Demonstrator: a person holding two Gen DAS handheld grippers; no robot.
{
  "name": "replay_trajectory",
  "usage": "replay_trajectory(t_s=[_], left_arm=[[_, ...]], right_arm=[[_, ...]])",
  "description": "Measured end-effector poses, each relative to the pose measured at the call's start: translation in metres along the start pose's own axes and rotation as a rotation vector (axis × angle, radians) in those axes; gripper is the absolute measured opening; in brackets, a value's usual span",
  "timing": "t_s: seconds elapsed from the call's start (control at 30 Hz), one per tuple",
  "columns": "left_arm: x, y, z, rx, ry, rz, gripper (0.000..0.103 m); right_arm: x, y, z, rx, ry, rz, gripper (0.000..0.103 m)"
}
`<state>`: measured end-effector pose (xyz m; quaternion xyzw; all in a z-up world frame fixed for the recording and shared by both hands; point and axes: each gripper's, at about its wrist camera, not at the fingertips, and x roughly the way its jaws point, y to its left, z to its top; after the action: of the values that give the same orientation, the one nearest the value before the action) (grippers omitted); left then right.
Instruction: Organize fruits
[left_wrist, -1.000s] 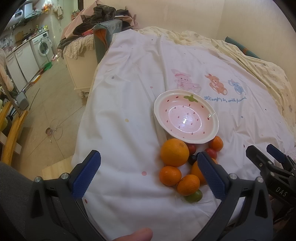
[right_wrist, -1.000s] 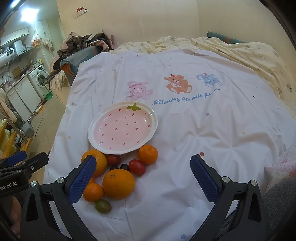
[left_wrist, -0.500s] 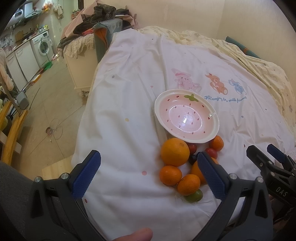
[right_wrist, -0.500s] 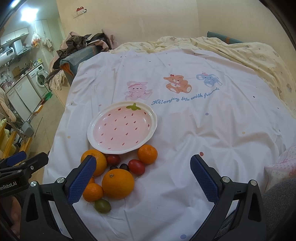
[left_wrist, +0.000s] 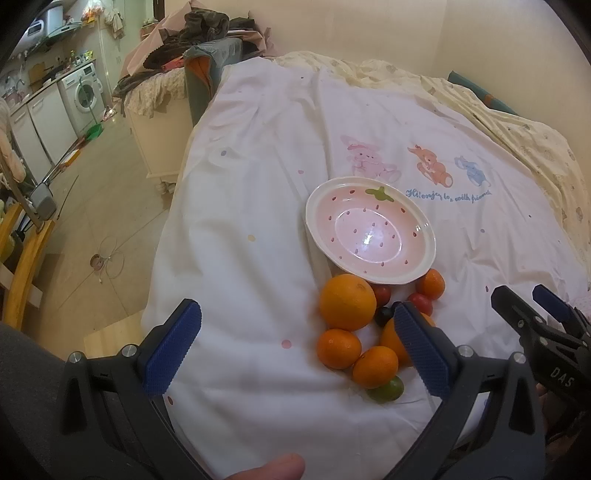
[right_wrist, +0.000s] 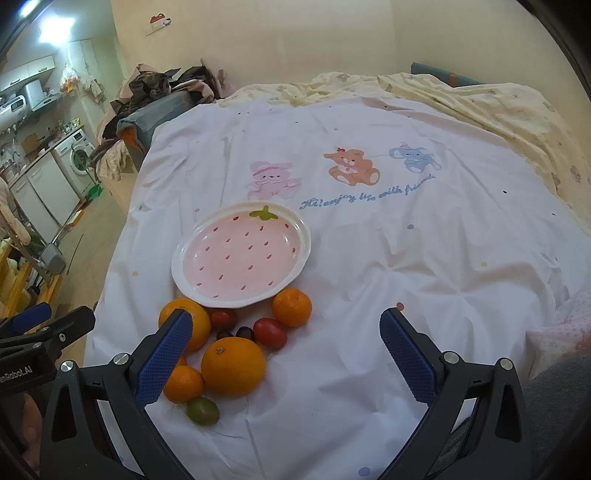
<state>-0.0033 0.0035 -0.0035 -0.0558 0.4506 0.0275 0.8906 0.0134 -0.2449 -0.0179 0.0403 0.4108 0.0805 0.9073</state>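
Hovering low over the near edge of the bed (right_wrist: 406, 258), the right gripper (right_wrist: 284, 354) and the left gripper (left_wrist: 295, 347) both have their jaws spread wide, with nothing held in either.

Nearest lies a small green fruit (right_wrist: 202, 410), touching a small orange (right_wrist: 183, 383). Just beyond is a large orange (right_wrist: 233, 366), and a second large orange (right_wrist: 192, 325) sits partly behind the right gripper's left pad. Between and past them are two dark grapes (right_wrist: 245, 333) and two red cherry tomatoes (right_wrist: 270, 332), with another small orange (right_wrist: 292, 307) to the right. All of them crowd against the near rim of the empty strawberry plate (right_wrist: 299, 254).

The oranges look firm and fairly weighty; I would take one across its widest middle. The tomatoes and grapes are probably light, smooth and easily bruised, so a gentle squeeze suits them. On the soft quilt, round fruit may roll when nudged. The plate seems ceramic and breakable.
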Motion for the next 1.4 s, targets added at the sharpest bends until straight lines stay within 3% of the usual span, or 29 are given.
replay_trajectory(t_s=[0.83, 1.03, 1.17, 1.3, 1.4], left_arm=[[0.004, -0.004, 0.002, -0.005, 0.017, 0.007, 0.103], [0.009, 0.003, 0.002, -0.035, 0.039, 0.029, 0.103], [0.009, 0.008, 0.003, -0.044, 0.045, 0.028, 0.103], [0.016, 0.017, 0.004, -0.09, 0.096, 0.02, 0.103], [0.016, 0.02, 0.006, -0.115, 0.11, 0.007, 0.103]], right_arm=[[0.003, -0.003, -0.001, 0.012, 0.031, 0.007, 0.103], [0.015, -0.03, 0.007, 0.143, 0.194, 0.125, 0.103], [0.04, -0.048, 0.009, 0.262, 0.385, 0.165, 0.103], [0.068, -0.047, -0.004, 0.368, 0.556, 0.272, 0.093], [0.088, -0.032, -0.016, 0.387, 0.638, 0.306, 0.087]])
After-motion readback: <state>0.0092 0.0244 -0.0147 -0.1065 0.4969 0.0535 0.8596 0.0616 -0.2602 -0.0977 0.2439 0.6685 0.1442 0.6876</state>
